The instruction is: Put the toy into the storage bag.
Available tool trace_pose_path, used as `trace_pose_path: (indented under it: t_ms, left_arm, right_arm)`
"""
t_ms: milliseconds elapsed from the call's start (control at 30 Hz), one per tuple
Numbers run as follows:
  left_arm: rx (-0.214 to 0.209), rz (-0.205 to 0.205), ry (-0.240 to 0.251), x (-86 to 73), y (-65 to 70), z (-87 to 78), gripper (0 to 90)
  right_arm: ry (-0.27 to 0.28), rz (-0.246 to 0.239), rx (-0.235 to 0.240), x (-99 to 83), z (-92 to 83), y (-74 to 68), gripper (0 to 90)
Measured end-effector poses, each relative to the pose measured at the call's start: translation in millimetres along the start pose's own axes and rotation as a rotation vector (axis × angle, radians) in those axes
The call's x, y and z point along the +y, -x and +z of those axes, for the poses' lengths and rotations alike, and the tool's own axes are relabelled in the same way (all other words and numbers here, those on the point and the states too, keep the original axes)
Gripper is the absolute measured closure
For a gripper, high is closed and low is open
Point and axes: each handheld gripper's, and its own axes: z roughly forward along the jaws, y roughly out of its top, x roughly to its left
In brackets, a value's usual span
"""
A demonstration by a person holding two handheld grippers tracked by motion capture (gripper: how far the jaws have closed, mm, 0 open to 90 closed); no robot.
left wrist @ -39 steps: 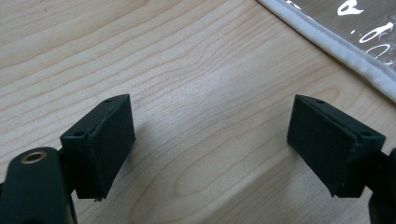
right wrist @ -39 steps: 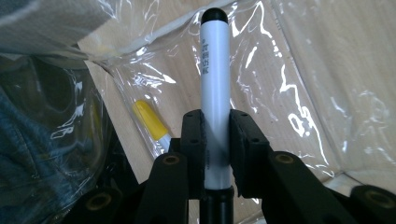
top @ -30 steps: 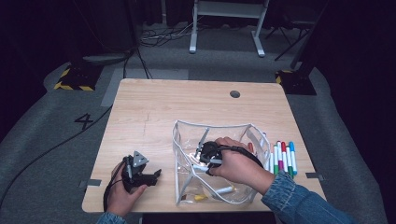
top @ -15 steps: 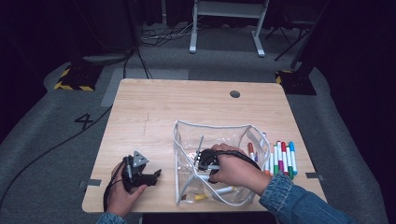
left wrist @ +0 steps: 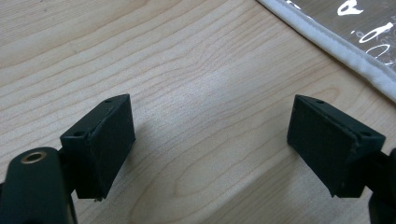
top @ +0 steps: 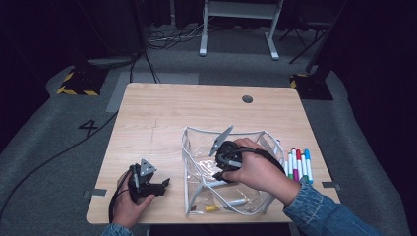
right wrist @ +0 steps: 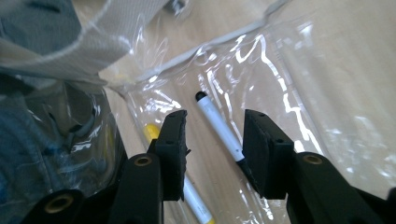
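On the wooden table (top: 162, 118), the right gripper (right wrist: 212, 154) hangs inside the clear pouch (top: 196, 147), jaws just opening, a white marker (right wrist: 219, 130) lying loose below. Left of the pouch, the left gripper (left wrist: 210, 149) gapes empty.

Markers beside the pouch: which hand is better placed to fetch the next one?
Right. Its tool, just opened, is over the pouch, next to the markers. The left tool sits on the pouch's far side.
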Motion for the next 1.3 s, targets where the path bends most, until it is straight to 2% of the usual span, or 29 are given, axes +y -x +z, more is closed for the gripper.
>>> trace_pose_path:
  t_ms: [200, 333, 633, 900, 967, 1100, 1300]
  left_arm:
    - [0.000, 0.000, 0.000, 0.0, 0.0, 0.0, 15.3]
    - [0.000, 0.001, -0.001, 0.0, -0.1, -0.1, 15.3]
    - [0.003, 0.003, -0.002, 0.0, -0.1, -0.2, 15.3]
    - [0.002, 0.004, -0.002, 0.1, -0.2, -0.2, 15.3]
    - [0.001, 0.002, -0.001, 0.0, -0.1, -0.1, 15.3]
    - [0.002, 0.003, -0.002, 0.1, -0.1, -0.2, 15.3]
    - [0.001, 0.002, -0.001, 0.1, -0.1, -0.1, 15.3]
  right_arm:
    - [0.102, 0.069, -0.057, -9.6, -33.6, 11.1, 58.4]
    - [0.168, 0.124, -0.084, -22.5, -52.9, 20.8, 58.2]
    - [0.263, 0.277, -0.152, -72.9, -88.3, 48.9, 59.0]
    - [0.290, 0.438, -0.230, -132.7, -106.3, 74.8, 59.8]
    - [0.311, 0.486, -0.227, -148.2, -109.3, 80.1, 60.5]
    - [0.327, 0.548, -0.257, -178.0, -115.4, 90.1, 61.3]
    - [0.290, 0.649, -0.320, -218.5, -108.2, 108.1, 60.7]
